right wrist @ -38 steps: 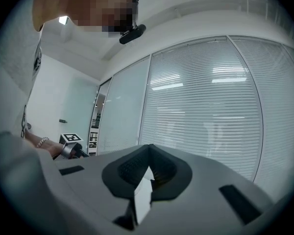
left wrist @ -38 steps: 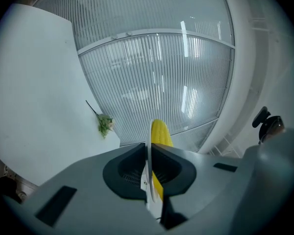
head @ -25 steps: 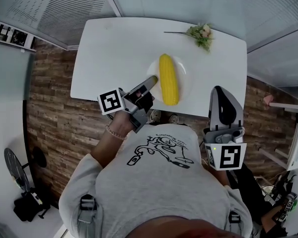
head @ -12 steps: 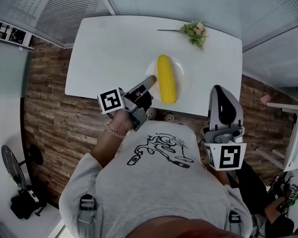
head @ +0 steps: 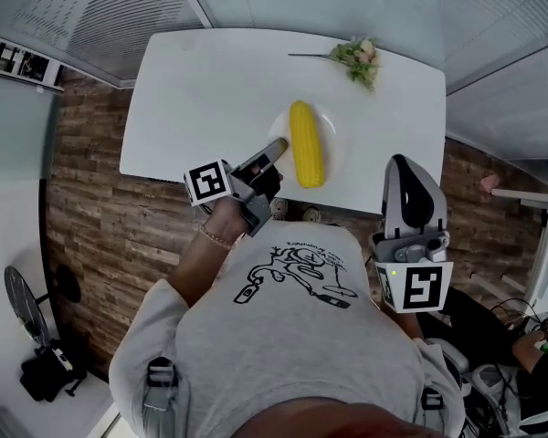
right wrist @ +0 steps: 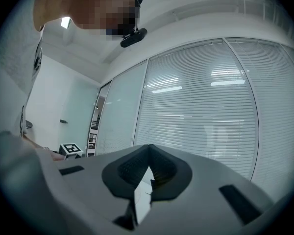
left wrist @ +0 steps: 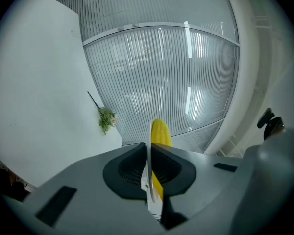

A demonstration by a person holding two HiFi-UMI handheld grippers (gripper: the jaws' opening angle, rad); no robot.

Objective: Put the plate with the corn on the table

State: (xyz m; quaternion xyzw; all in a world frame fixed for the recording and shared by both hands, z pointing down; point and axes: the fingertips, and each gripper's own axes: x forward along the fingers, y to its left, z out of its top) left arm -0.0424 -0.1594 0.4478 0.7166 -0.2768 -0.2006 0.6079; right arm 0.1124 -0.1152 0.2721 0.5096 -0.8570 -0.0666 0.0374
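L gripper (head: 276, 148) jaws tight on plate (head: 334, 140) rim, corn (head: 306, 144) aboard, near table (head: 201, 89) edge

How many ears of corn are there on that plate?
1. A single yellow corn cob lies lengthwise across the white plate, whose near rim the left gripper clamps, by the table front edge. None seems hidden.

Nothing legible shows anywhere; the black print on the shirt (head: 283, 354) is too small to read.
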